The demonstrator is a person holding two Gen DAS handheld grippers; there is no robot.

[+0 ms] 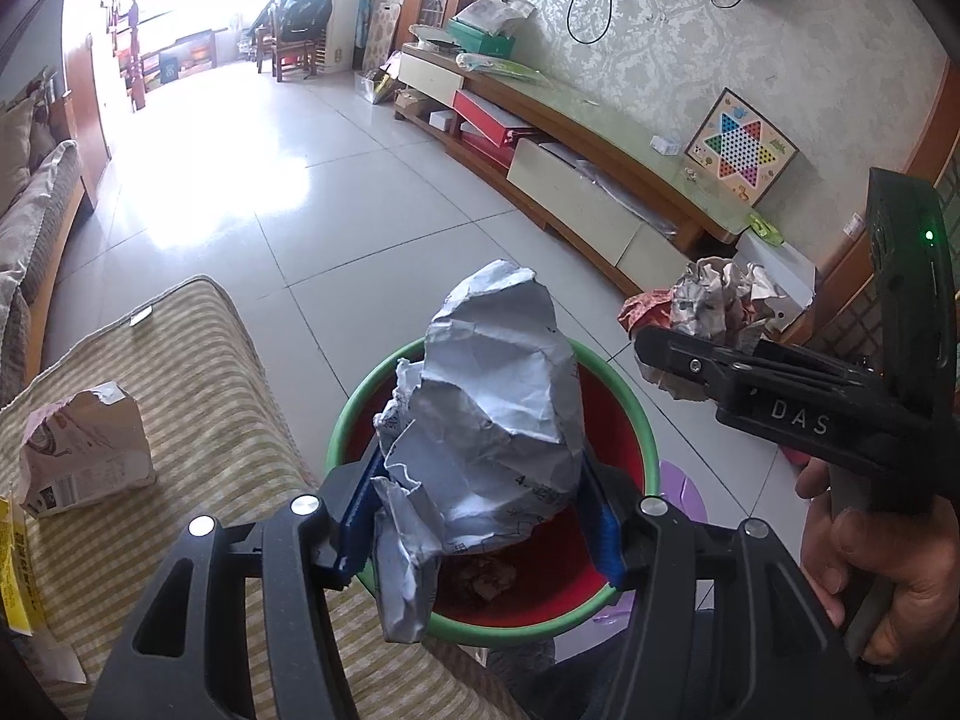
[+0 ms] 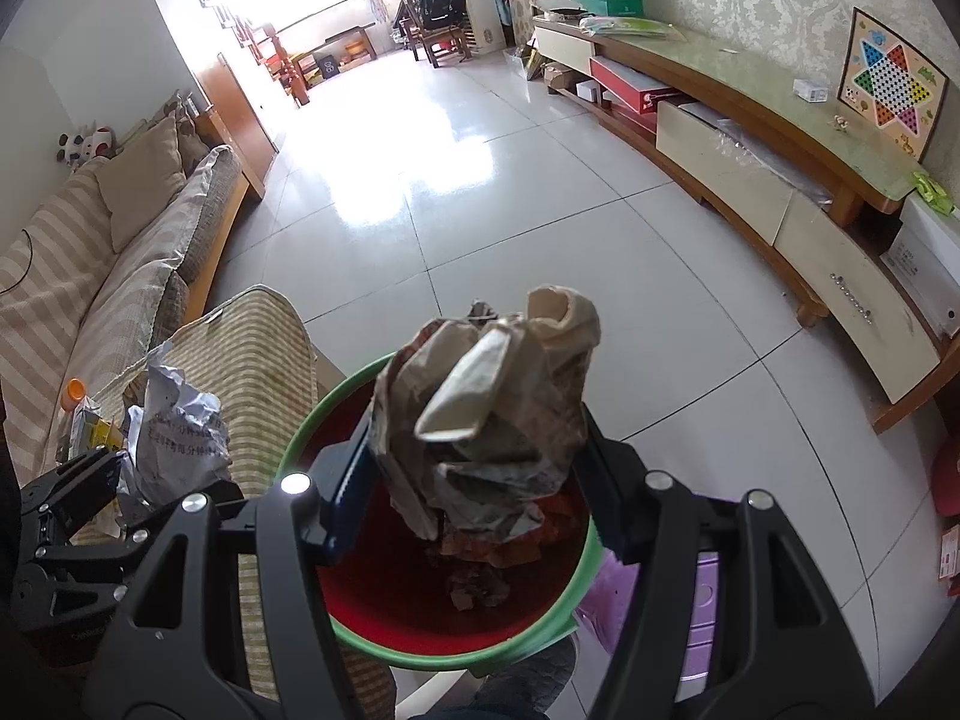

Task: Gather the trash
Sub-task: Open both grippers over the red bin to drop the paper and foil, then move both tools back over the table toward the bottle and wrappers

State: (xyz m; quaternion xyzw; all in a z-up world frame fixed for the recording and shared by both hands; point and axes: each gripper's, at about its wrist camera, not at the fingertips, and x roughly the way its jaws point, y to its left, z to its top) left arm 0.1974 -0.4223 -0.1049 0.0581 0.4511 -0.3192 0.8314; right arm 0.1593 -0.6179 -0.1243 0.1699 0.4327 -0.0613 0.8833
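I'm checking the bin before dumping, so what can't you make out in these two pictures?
- Bin floor: both wrist views, mostly hidden by the white paper and the brown wad.
- Print on the white paper: left view, too small.
- Yellow pack: left view, cut off by the edge.
- Window end of the room: both views, washed out.

The letters "DAS" stand raised on the black body of the right tongs (image 1: 678, 354). Print on the crumpled white paper (image 1: 492, 414) between the left tongs (image 1: 480, 510) is too small to read.

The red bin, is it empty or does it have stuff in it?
Not empty. The red bin has a small heap of crumpled scraps on its bottom, with most of the space unfilled.
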